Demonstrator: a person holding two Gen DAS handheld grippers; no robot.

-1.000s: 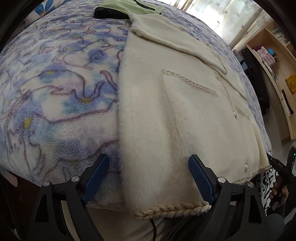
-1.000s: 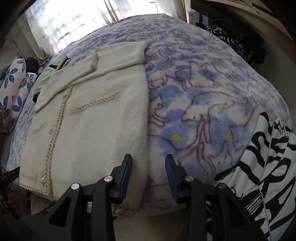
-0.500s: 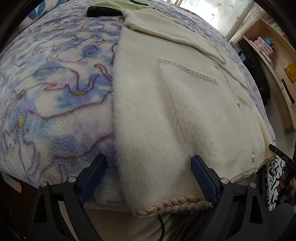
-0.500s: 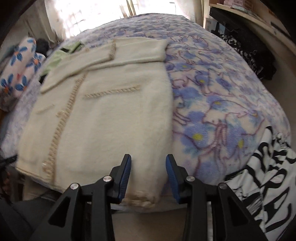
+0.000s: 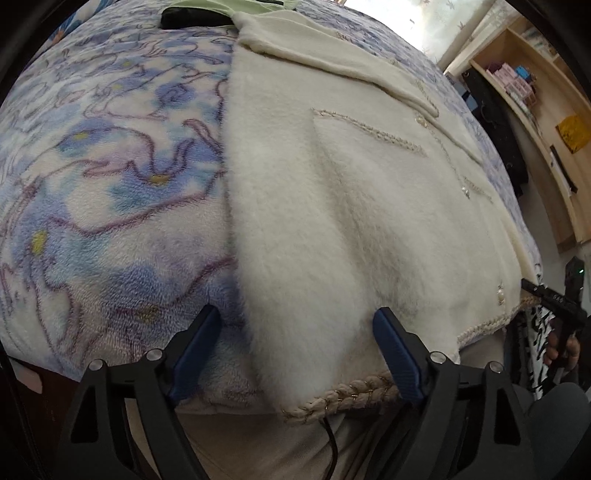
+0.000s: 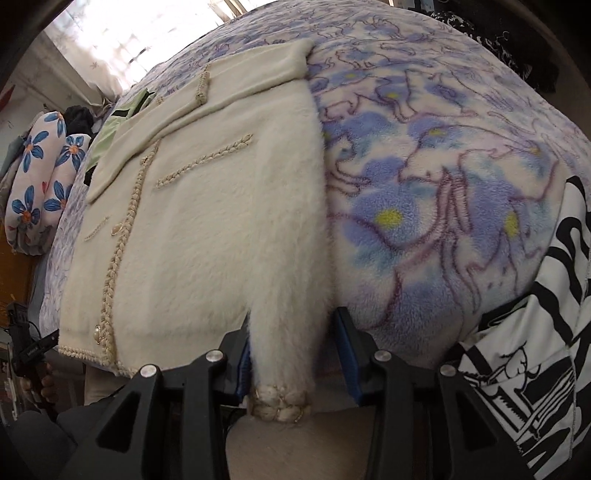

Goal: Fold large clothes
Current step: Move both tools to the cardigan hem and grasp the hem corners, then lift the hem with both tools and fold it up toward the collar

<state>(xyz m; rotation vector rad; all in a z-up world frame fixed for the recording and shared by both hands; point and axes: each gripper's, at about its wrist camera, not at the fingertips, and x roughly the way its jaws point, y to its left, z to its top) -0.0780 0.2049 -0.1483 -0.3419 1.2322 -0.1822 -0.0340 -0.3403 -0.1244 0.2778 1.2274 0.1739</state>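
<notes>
A cream fuzzy cardigan (image 5: 351, 192) with braided trim lies flat on the blue flowered blanket (image 5: 110, 177), its sleeves folded across the top. My left gripper (image 5: 295, 350) hangs over the near left corner of the hem. Its jaws are wide and closing, with the corner between them and the pads not pressing it. My right gripper (image 6: 293, 354) straddles the near right corner of the cardigan (image 6: 221, 221). Here the fingers (image 6: 347, 350) stand narrowly apart, close beside the fabric without clamping it.
A black-and-white patterned garment (image 6: 535, 350) lies at the bed's near right corner. A flowered pillow (image 6: 40, 177) and a green garment (image 5: 229, 5) sit at the far end. Wooden shelves (image 5: 535, 110) stand along the right side of the bed.
The right gripper has shifted left and down from the blanket onto the cardigan's right hem corner, which now sits between its jaws. The left gripper has stayed over its corner and narrowed slightly.
</notes>
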